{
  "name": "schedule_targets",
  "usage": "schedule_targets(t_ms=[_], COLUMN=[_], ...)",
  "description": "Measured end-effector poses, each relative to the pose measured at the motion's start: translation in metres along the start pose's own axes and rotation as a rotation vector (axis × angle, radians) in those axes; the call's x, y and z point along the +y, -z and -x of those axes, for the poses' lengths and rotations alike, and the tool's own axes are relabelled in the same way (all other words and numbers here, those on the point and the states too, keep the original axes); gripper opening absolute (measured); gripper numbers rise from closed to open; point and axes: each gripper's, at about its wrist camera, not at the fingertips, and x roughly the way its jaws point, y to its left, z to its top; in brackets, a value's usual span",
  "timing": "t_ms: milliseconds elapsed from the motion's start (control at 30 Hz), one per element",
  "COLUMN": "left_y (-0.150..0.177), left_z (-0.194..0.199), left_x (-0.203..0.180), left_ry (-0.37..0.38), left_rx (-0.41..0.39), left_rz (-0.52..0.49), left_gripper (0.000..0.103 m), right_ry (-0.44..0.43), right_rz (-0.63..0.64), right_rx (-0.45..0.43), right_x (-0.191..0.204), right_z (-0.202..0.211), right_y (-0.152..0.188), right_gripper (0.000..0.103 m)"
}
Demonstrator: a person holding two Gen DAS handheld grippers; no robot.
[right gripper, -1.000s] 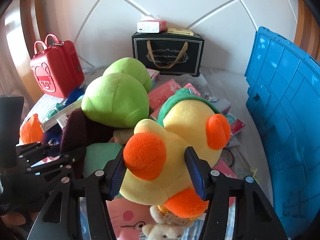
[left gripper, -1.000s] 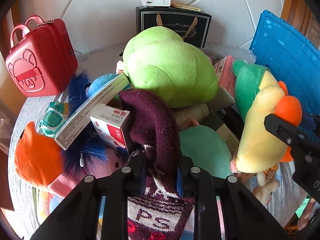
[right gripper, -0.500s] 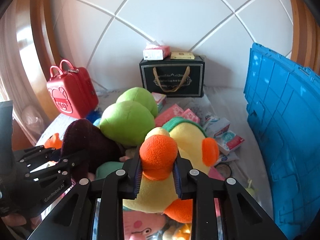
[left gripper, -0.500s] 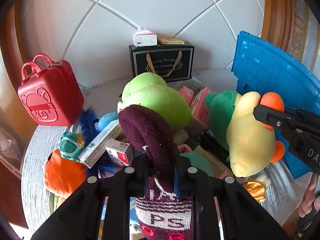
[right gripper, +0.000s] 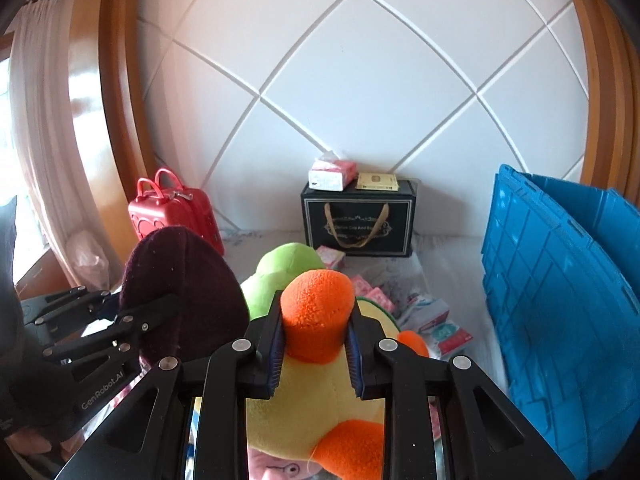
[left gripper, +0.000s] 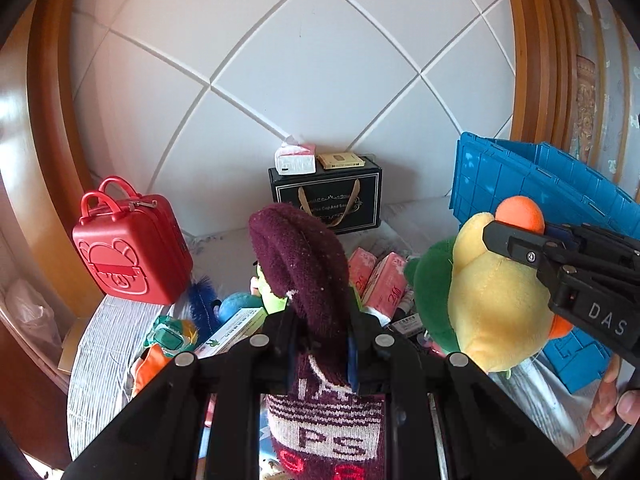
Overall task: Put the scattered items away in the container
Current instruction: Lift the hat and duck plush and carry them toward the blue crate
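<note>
My left gripper (left gripper: 320,344) is shut on a maroon knit hat (left gripper: 304,264) with "PS" on its band and holds it lifted above the pile; the hat also shows in the right wrist view (right gripper: 180,296). My right gripper (right gripper: 316,344) is shut on the orange foot of a yellow and green duck plush (right gripper: 316,316), also lifted; the plush shows in the left wrist view (left gripper: 492,296). The blue crate (right gripper: 560,288) stands at the right, also in the left wrist view (left gripper: 532,184).
A pile lies on the surface: a green plush (right gripper: 288,272), pink packets (left gripper: 380,280), boxes (left gripper: 236,328), a blue feather toy (left gripper: 200,304). A red case (left gripper: 132,248) stands at the left. A black gift bag (left gripper: 328,200) stands against the back wall.
Both grippers have risen and pulled back from the pile, carrying the hat and the duck plush upward. The right gripper closed on the plush's orange foot during the first half second.
</note>
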Motion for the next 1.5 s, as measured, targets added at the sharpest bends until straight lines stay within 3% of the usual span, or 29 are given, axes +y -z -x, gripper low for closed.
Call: schedule_targets(t_ms=[267, 500, 733, 933, 1167, 1367, 1500], left_y=[-0.009, -0.013, -0.033, -0.050, -0.087, -0.123, -0.152], left_z=[0.016, 0.026, 0.036, 0.045, 0.059, 0.077, 0.087], left_x=[-0.028, -0.037, -0.044, -0.075, -0.154, -0.269, -0.351], left_ry=[-0.040, -0.025, 0.048, 0.102, 0.152, 0.212, 0.273], left_rx=[-0.019, -0.020, -0.062, -0.083, -0.148, -0.188, -0.174], left_rz=[0.014, 0.016, -0.004, -0.036, -0.077, -0.075, -0.061], left_gripper=[0.018, 0.018, 0.018, 0.018, 0.018, 0.018, 0.018], right_ry=[-0.027, -0.034, 0.057, 0.174, 0.246, 0.277, 0.267], right_rz=[0.044, 0.052, 0.046, 0.041, 0.009, 0.018, 0.047], right_rx=[-0.024, -0.036, -0.084, -0.136, -0.212, -0.261, -0.241], right_x=[-0.013, -0.022, -0.032, -0.055, -0.116, -0.209, -0.282], right_z=[0.020, 0.040, 0.080, 0.122, 0.180, 0.233, 0.259], right_y=[-0.022, -0.035, -0.061, -0.085, -0.100, -0.100, -0.101], right_gripper=[0.025, 0.025, 0.025, 0.025, 0.025, 0.025, 0.025])
